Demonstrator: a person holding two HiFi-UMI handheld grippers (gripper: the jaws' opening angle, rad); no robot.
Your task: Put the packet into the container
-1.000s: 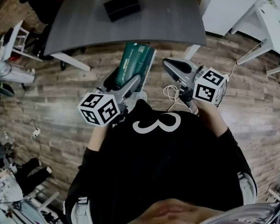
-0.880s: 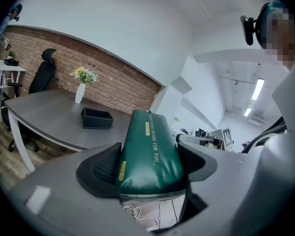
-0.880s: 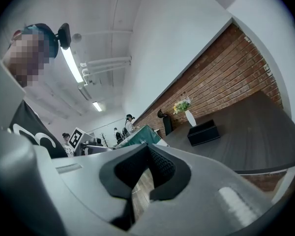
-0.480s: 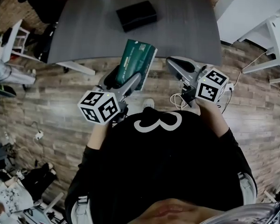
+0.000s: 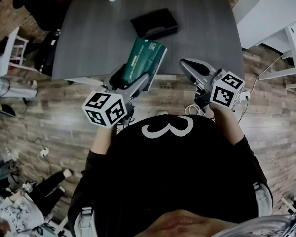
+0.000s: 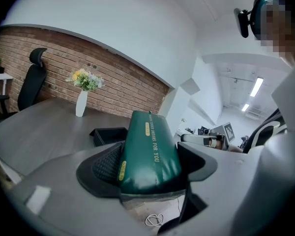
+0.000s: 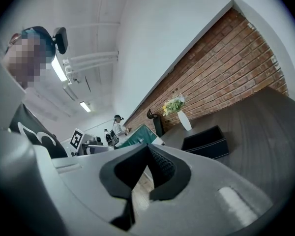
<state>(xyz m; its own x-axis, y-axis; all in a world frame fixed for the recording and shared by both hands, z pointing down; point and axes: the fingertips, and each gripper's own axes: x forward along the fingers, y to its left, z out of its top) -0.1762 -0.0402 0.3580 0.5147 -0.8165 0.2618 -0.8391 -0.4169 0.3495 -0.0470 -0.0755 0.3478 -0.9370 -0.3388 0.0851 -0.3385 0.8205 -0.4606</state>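
Left hand-held gripper (image 6: 147, 167) is clamped on the lower end of the green packet (image 6: 148, 149). The pads bite only that end, and most of the packet sticks out forward and up. In the head view the packet (image 5: 144, 58) hangs over the near edge of the worktop (image 5: 84, 38), not yet above the black container (image 5: 154, 23), which sits further in and slightly to my right, open side up.

Right hand-held gripper (image 7: 147, 167) has its jaws together with nothing in them. It's parked off the worktop edge, beside the left one and not touching it.

My plan for the step:
- Carry forward and slightly right until the free end is above the container opening (image 6: 108, 134).
- Tip the free end down inside the walls before letting go. The packet looks long against the opening, so I'd align it with the long side.
- Grip is end-only, so expect swing. Move slowly.
- Right hand-held gripper can brace the container if it slides.
- The vase (image 6: 81, 103) stands well behind it, out of the path.
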